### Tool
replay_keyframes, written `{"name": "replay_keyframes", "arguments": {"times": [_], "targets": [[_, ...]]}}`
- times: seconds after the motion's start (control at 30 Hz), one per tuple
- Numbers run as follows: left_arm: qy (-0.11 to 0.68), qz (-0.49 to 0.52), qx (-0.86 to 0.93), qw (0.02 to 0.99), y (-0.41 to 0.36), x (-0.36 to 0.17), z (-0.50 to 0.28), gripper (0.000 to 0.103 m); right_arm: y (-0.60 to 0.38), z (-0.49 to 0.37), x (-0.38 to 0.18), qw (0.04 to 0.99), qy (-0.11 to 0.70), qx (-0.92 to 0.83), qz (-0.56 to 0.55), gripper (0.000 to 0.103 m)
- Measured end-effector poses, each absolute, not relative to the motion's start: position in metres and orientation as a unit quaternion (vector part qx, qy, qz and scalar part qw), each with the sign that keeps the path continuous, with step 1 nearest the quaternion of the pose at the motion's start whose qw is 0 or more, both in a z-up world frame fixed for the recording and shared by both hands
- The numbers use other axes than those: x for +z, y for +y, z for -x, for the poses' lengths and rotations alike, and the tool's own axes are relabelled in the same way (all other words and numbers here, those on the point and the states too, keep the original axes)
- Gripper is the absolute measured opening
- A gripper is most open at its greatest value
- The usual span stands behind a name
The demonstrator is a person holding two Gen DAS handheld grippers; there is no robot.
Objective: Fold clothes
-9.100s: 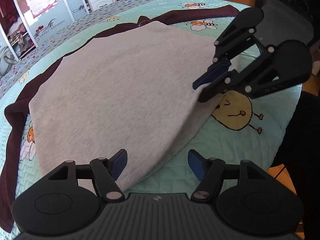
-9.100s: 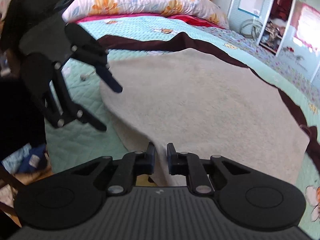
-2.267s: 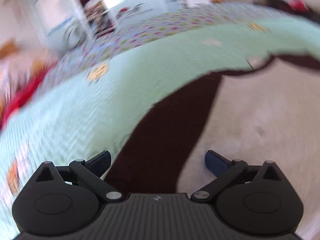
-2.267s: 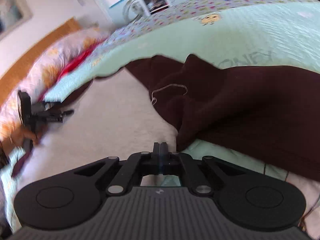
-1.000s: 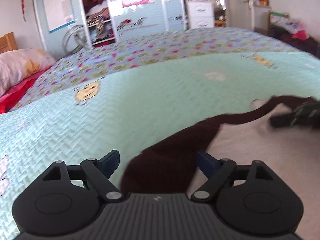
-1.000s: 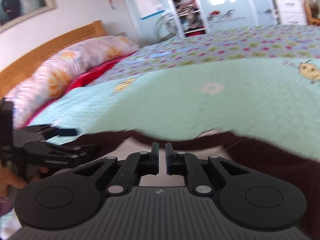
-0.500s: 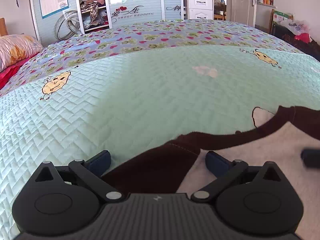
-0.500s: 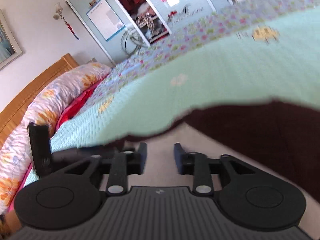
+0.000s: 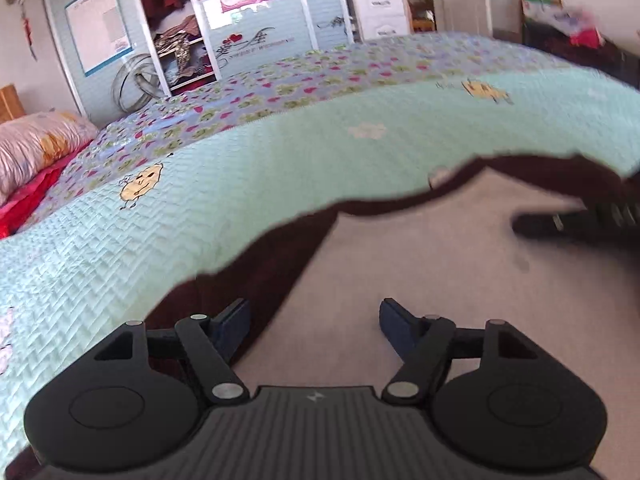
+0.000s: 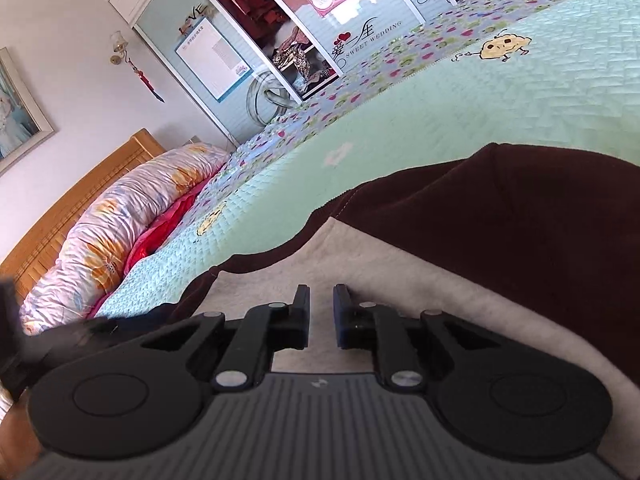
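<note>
One garment (image 9: 440,264), grey with dark brown sleeves, lies on the green bedspread (image 9: 280,184). Two grippers over it: left gripper (image 9: 314,316) wide, closing; right gripper (image 10: 321,312) narrow, closing, pads apart, empty.

A garment (image 9: 440,264) lies spread flat on the bed (image 9: 280,168): grey body, dark maroon sleeves and collar edge. One maroon sleeve (image 10: 520,232) lies bunched in soft folds beside the grey panel.
</note>
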State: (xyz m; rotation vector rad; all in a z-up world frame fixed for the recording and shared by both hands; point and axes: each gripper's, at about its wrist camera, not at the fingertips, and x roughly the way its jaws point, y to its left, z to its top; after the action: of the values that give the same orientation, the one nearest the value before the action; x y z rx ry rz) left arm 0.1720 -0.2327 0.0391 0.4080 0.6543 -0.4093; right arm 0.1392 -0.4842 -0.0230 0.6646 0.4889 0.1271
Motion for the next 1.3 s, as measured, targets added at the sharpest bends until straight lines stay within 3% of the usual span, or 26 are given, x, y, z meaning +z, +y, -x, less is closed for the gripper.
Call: {"name": "replay_keyframes", "arguments": {"times": [0.07, 0.2, 0.4, 0.8, 0.83, 0.9, 0.97, 1.13, 1.23, 1.3], "targets": [[0.321, -0.194, -0.203, 0.905, -0.225, 0.032, -0.163, 0.075, -0.483, -0.134, -0.022, 0.914, 0.237, 0.062, -0.324, 0.016], [0.309, -0.181, -0.185, 0.915, -0.223, 0.022, -0.175, 0.092, -0.482, -0.134, -0.023, 0.914, 0.236, 0.062, -0.324, 0.016], [0.293, -0.170, -0.159, 0.927, -0.236, 0.018, -0.205, 0.103, -0.486, -0.135, -0.026, 0.909, 0.232, 0.067, -0.341, 0.015], [0.297, -0.176, -0.138, 0.928, -0.253, 0.021, -0.244, 0.102, -0.489, -0.129, -0.029, 0.902, 0.224, 0.064, -0.363, 0.009], [0.298, -0.176, -0.137, 0.928, -0.253, 0.024, -0.242, 0.100, -0.489, -0.129, -0.029, 0.902, 0.224, 0.064, -0.364, 0.009], [0.307, -0.174, -0.141, 0.925, -0.252, 0.032, -0.233, 0.083, -0.490, -0.128, -0.030, 0.900, 0.223, 0.064, -0.370, 0.006], [0.314, -0.175, -0.149, 0.921, -0.249, 0.041, -0.220, 0.081, -0.491, -0.128, -0.031, 0.898, 0.224, 0.063, -0.375, 0.005], [0.328, -0.178, -0.170, 0.912, -0.232, 0.054, -0.177, 0.083, -0.491, -0.125, -0.030, 0.897, 0.225, 0.060, -0.376, 0.004], [0.344, -0.210, -0.159, 0.901, -0.230, 0.034, -0.169, 0.087, -0.490, -0.124, -0.029, 0.898, 0.225, 0.059, -0.374, 0.004], [0.335, -0.193, -0.151, 0.910, -0.223, 0.026, -0.171, 0.103, -0.490, -0.123, -0.029, 0.898, 0.224, 0.059, -0.375, 0.004]]}}
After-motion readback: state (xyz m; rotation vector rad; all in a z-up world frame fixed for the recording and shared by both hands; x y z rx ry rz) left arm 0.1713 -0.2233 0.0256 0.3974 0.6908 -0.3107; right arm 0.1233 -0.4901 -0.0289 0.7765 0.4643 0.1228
